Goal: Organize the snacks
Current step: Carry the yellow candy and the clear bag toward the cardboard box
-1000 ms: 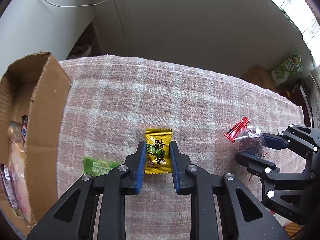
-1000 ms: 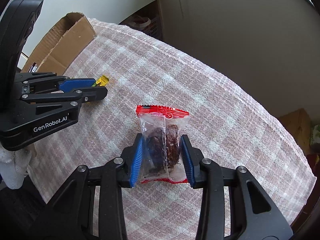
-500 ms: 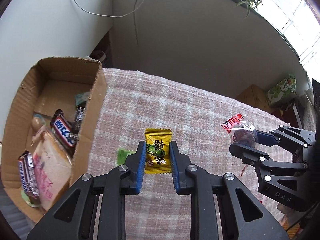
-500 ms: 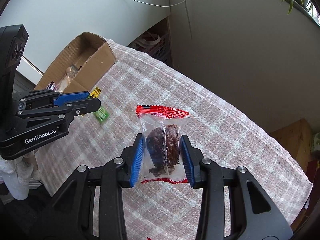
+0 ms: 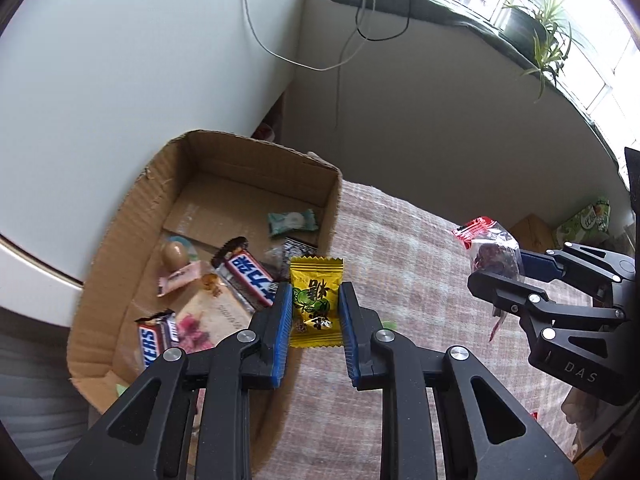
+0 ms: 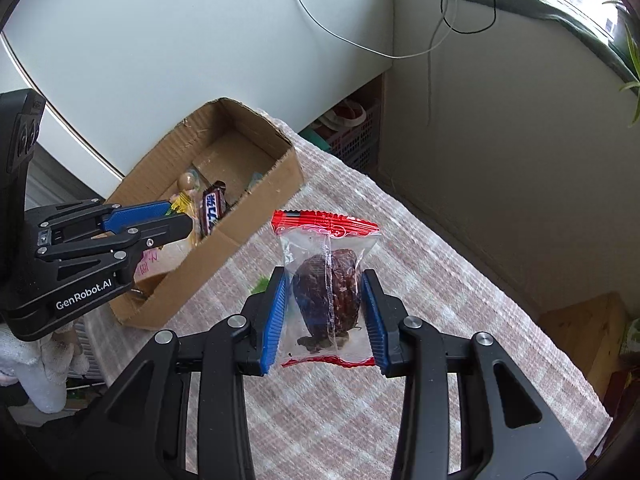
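1. Left wrist view looks down into the cardboard box (image 5: 132,240): chocolate bars (image 5: 248,276), small wrapped sweets. Right wrist view shows mostly its outer wall.
2. Left claw (image 5: 316,316) clamped on yellow candy (image 5: 316,304), over the box's worktop-side wall.
3. Right claw (image 6: 325,312) clamped on clear red-edged snack packet (image 6: 326,284), above the checked-cloth worktop (image 6: 440,280), beside the box.

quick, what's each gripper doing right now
left gripper: closed on the yellow candy
right gripper: closed on the clear red-edged packet
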`<state>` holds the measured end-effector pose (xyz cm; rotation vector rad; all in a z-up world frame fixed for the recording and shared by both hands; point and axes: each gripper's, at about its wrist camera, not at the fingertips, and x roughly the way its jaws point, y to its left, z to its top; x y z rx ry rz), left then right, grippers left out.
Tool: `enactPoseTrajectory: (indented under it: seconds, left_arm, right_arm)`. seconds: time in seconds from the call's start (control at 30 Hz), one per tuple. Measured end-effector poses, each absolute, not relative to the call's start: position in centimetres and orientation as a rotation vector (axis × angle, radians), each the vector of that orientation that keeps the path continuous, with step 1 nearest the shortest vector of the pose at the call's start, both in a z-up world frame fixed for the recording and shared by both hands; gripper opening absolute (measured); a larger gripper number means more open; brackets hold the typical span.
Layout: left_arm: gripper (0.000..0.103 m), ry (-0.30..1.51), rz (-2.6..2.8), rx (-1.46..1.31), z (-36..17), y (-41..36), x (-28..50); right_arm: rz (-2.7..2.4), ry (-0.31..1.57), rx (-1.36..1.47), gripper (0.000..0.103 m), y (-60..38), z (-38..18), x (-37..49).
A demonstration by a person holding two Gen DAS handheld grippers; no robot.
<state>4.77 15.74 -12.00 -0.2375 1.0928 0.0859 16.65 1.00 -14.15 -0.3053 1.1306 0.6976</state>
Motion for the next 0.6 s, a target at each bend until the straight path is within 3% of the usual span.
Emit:
enactPoseTrajectory:
  seconds: [0.6]
  left_arm:
    - [0.021, 1.066, 0.214, -0.272, -13.0, 22.3, 5.1]
  right_arm:
    - [0.801, 1.133, -0.341, 0.038, 11.9, -15.2, 18.9]
